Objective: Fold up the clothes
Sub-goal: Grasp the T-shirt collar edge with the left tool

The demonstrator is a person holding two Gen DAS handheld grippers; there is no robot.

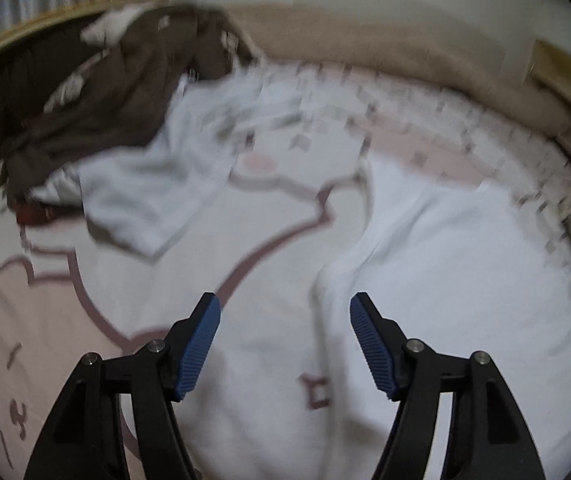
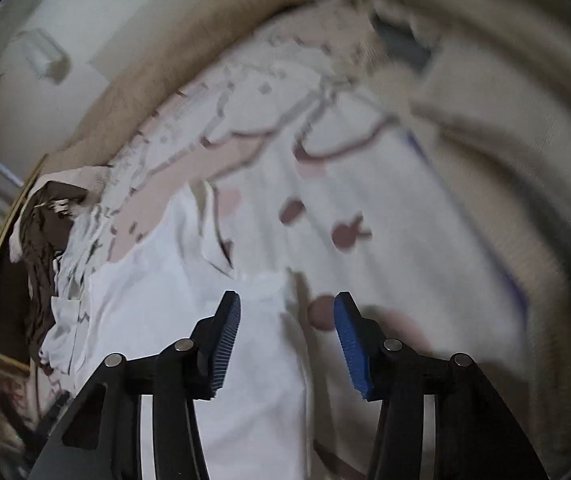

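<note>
A white garment (image 1: 445, 260) lies spread on the bed at the right of the left wrist view, with a fold running down its left edge. My left gripper (image 1: 285, 300) hangs open just above that edge, nothing between its blue pads. A second white garment (image 1: 153, 184) lies crumpled further left, partly under a brown garment (image 1: 125, 80). In the blurred right wrist view my right gripper (image 2: 287, 296) is open above the right edge of the white garment (image 2: 165, 300), holding nothing. The brown garment (image 2: 45, 232) sits at the far left.
The bed cover (image 1: 65, 320) is pink and white with a cartoon print. A beige blanket (image 1: 365, 40) lines the far side by the wall, and a wooden bed frame (image 1: 25, 36) curves around the left. A beige blanket (image 2: 505, 120) fills the right of the right wrist view.
</note>
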